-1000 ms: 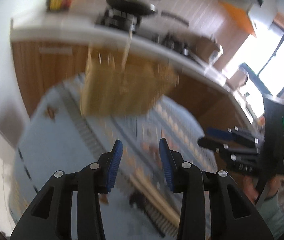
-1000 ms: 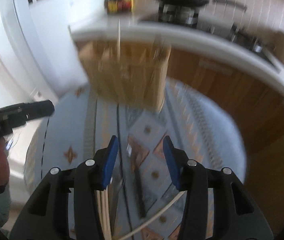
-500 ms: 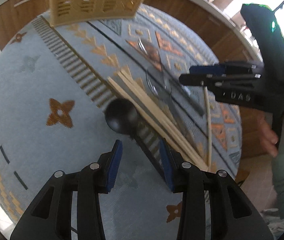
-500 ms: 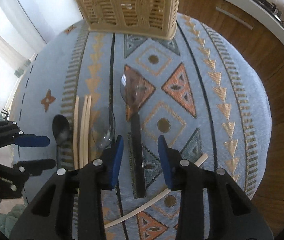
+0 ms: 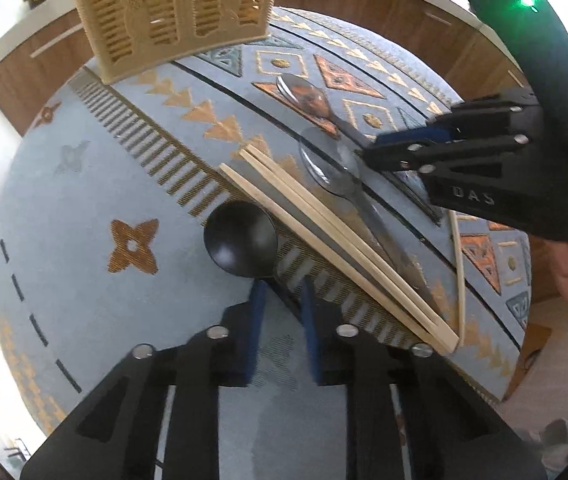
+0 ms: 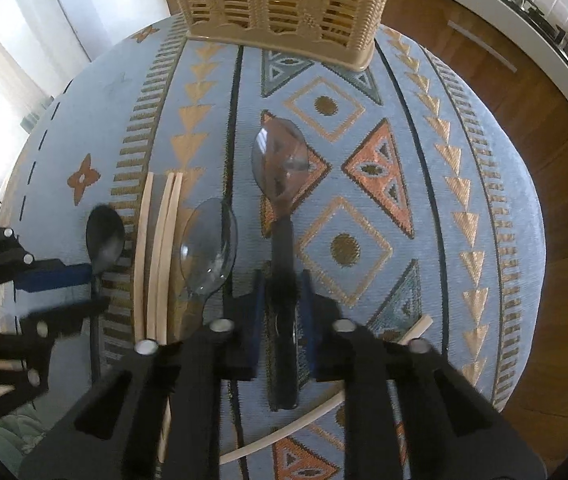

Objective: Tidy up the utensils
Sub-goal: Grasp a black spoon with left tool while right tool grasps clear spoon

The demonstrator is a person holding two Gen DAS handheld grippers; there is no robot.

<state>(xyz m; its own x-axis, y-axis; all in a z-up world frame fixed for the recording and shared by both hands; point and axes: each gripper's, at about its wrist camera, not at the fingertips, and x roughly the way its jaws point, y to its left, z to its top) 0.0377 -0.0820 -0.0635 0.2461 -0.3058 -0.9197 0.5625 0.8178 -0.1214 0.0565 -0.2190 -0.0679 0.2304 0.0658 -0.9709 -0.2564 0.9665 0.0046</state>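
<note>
A tan slotted utensil basket [image 5: 171,8] [image 6: 279,0] stands at the far side of the patterned table. A black spoon [image 5: 241,240] [image 6: 103,236], several wooden chopsticks [image 5: 324,236] [image 6: 159,256], a steel spoon [image 5: 336,172] [image 6: 209,248] and a black-handled steel spoon [image 6: 279,164] [image 5: 308,96] lie side by side. My left gripper [image 5: 281,284] is open, its fingers either side of the black spoon's neck. My right gripper [image 6: 281,276] is open, straddling the black handle [image 6: 284,264] of the black-handled spoon.
A single pale chopstick [image 6: 324,408] [image 5: 458,264] lies crosswise near the table's near edge. The round table has a blue patterned cloth [image 6: 364,208]. Wooden cabinets and a white counter [image 6: 524,40] lie beyond it.
Both grippers have come down from the basket's height to the utensils. The left moved in on the black spoon, the right onto the black-handled spoon's handle.
</note>
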